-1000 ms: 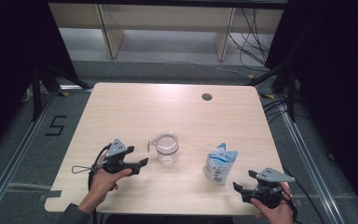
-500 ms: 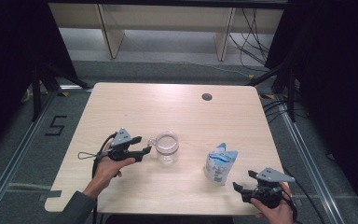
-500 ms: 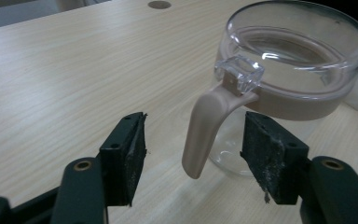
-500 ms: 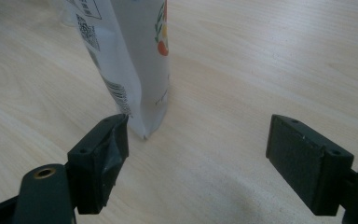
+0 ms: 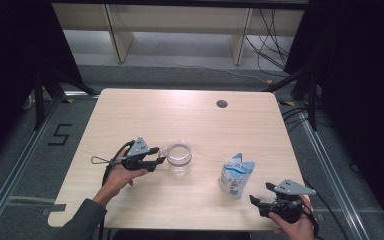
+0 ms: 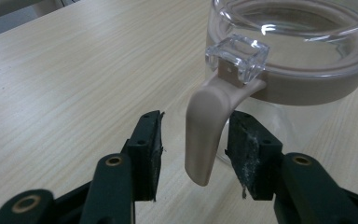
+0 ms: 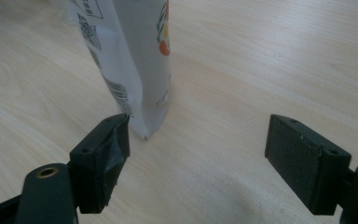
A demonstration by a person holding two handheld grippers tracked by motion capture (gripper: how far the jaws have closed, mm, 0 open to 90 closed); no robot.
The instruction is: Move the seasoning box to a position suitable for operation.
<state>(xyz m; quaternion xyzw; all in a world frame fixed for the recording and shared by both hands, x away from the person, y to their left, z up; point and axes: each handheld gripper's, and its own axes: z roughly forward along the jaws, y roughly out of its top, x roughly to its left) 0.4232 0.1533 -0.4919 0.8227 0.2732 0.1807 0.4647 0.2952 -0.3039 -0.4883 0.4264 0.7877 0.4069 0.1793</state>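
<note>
Glass jug [image 5: 179, 158]: clear body, beige collar and beige handle [image 6: 206, 133], standing upright left of centre on the wooden table [image 5: 145, 112]. Handle points toward my left side.

Left gripper [image 5: 157, 159]: jaws apart, one on each side of the handle in the left gripper view. The far pad looks close to or just touching the handle; the near one stands off with a gap. Not clamped yet.

Pouch [image 5: 235, 174]: white and blue, printed, standing upright to the right of the jug and apart from it.

Right gripper [image 5: 260, 199]: near the table's front edge, jaws wide apart, low beside the pouch's bottom corner [image 7: 142, 130]. Holding nothing.

Step in hand, as I judge it: taking hold of the jug by its handle. Next I would close the left jaws squarely on the handle's middle, checking that it sits centred so the jug does not swing when lifted.
</note>
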